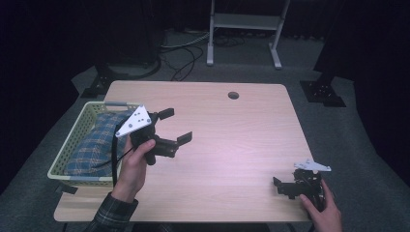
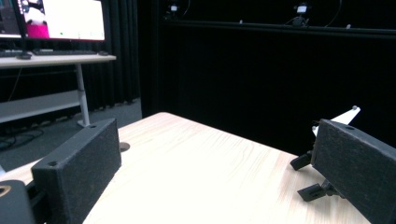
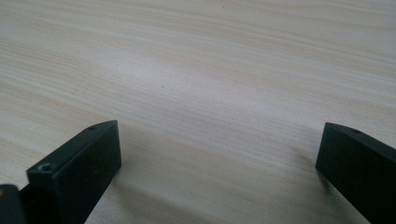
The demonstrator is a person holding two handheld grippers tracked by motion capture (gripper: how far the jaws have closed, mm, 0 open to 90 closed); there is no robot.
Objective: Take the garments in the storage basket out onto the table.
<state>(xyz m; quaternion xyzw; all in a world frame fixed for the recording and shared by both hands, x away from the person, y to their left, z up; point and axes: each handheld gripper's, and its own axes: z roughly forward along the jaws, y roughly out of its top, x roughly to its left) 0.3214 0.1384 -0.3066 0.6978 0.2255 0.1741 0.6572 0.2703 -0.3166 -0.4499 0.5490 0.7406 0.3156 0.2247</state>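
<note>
From the high view, your left gripper [image 1: 175, 126] hangs above the pale wood-grain worktop [image 1: 232, 140] just beside the light green plastic mesh basket [image 1: 77, 140], its jaws spread wide and holding nothing. The blue-and-tan plaid cloth bundle [image 1: 99, 142] lies inside that basket, filling most of it, and it is the nearest thing to that gripper. The cable from the gripper droops across the basket's near corner; if you swing toward the cloth, it could snag the rim and drag the light basket, which already sits at the worktop's left edge. Your right gripper [image 1: 282, 186] rests low near the front right corner, well apart from the basket, jaws also wide and empty. A careless nudge there could push it off the edge.

In the left gripper view, the two black jaws frame bare wood, with the right gripper [image 2: 312, 175] farther off. You are aimed away from the cloth, so you would have to turn a long way, and a blind turn risks clipping the basket wall.

In the right gripper view, the jaws stand wide over bare wood, seemingly very close to it. Tipping down further would probably scrape the pads.
</note>
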